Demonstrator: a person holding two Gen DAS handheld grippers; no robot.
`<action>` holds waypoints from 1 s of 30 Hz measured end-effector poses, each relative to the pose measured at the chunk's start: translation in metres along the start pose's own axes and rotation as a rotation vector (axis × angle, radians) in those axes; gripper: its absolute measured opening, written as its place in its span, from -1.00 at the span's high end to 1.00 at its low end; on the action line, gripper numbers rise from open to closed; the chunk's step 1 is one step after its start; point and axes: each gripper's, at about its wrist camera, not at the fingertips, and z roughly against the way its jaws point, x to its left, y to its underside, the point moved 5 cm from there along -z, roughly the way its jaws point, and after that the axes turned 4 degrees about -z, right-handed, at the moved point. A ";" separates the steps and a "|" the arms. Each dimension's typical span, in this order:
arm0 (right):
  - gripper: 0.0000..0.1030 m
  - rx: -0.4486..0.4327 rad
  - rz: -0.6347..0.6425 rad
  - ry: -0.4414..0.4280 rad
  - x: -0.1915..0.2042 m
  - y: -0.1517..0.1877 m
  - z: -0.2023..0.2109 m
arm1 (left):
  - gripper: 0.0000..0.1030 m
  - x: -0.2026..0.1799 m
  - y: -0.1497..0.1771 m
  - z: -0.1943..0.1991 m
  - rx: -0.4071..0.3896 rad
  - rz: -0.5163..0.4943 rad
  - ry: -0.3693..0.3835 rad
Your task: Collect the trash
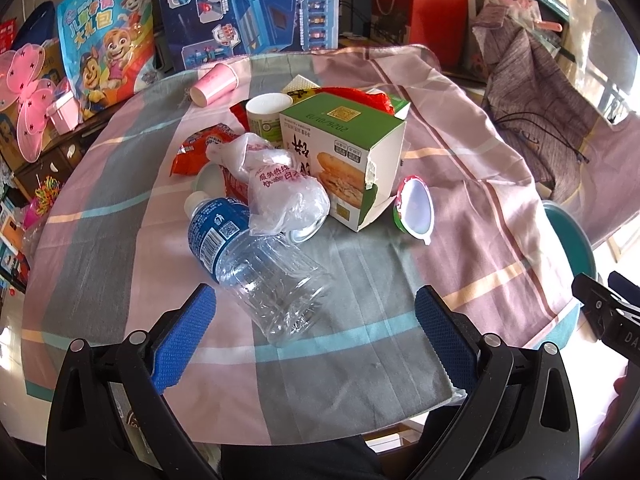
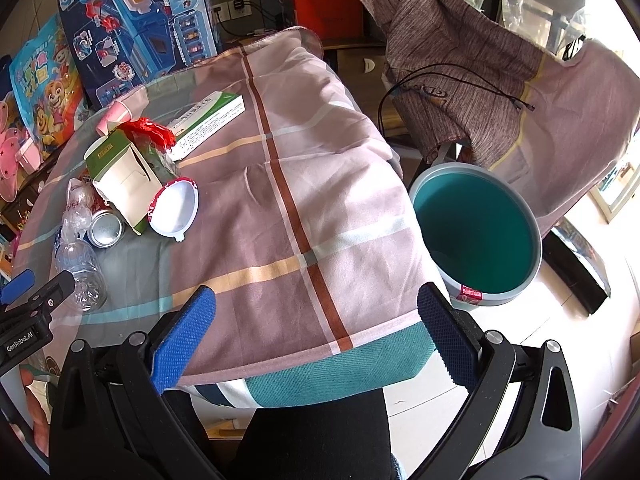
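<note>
Trash lies in a pile on the cloth-covered round table (image 1: 360,360). A clear plastic bottle (image 1: 256,264) with a blue label lies nearest my left gripper (image 1: 314,332), which is open and empty just in front of it. Behind the bottle are a crumpled clear plastic bag (image 1: 276,184), a green and white burger box (image 1: 344,156), a red-rimmed cup lid (image 1: 416,210), a paper cup (image 1: 266,118), red wrappers (image 1: 200,148) and a pink cup (image 1: 214,82). My right gripper (image 2: 316,332) is open and empty over the table's near right edge. A can (image 2: 105,229) lies by the box.
A teal bin (image 2: 476,236) stands on the floor to the right of the table, open and empty. A chair draped with clothing (image 2: 460,80) stands behind it. Toy boxes (image 1: 248,4) and bags line the back. A long green and white box (image 2: 208,122) lies on the cloth.
</note>
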 end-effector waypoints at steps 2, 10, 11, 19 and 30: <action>-0.88 0.001 -0.003 -0.002 0.000 -0.001 0.001 | -0.94 -0.001 -0.001 0.001 0.001 -0.004 0.001; -0.88 -0.003 -0.007 -0.003 -0.001 -0.003 0.003 | -0.94 -0.003 -0.002 0.002 0.002 -0.007 0.001; -0.88 -0.003 -0.007 -0.004 -0.001 -0.003 0.004 | -0.94 -0.003 -0.002 0.002 0.002 -0.007 0.001; -0.88 -0.005 -0.009 -0.004 -0.001 -0.004 0.004 | -0.94 -0.004 -0.002 0.002 0.002 -0.005 0.003; -0.88 -0.007 0.003 -0.009 0.003 -0.008 0.003 | -0.94 -0.005 -0.003 0.002 0.012 0.006 0.010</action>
